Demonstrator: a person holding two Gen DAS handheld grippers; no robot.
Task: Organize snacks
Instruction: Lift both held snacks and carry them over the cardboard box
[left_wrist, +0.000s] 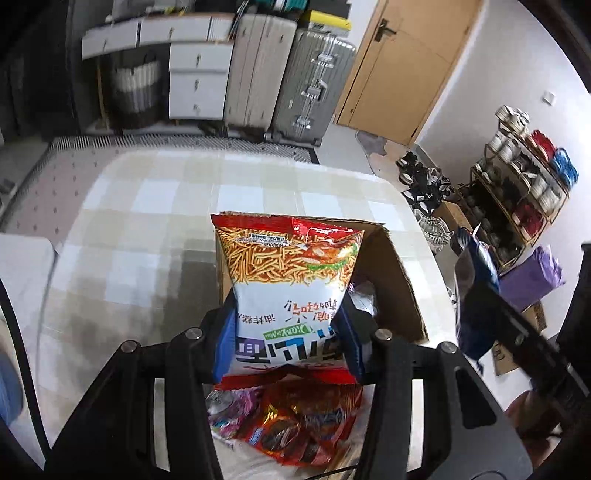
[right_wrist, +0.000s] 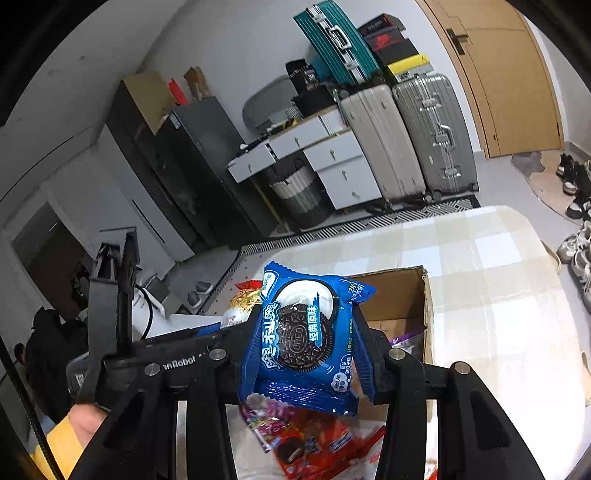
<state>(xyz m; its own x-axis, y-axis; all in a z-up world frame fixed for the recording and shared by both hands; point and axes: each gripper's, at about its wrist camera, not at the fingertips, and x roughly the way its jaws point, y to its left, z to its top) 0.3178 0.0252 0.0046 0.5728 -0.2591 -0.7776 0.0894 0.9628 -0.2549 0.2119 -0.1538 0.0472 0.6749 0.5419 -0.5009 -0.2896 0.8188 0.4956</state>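
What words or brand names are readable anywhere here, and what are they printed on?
"OREO": embossed on the cookie pictured on the blue cookie packet held in the right tool.
"经典原味": the same packet's teal band.
"393千焦": the same packet's lower corner, barely legible.
"shRobot": white lettering on the left tool's black body, seen from the right wrist; its start is cut off.
The noodle snack bag in the left tool: large upside-down Chinese characters, too obscured to read.

White walls, wooden door (left_wrist: 400, 66), suitcases (left_wrist: 288, 77) by drawers (left_wrist: 197, 79), shoe rack (left_wrist: 524, 192) at rt
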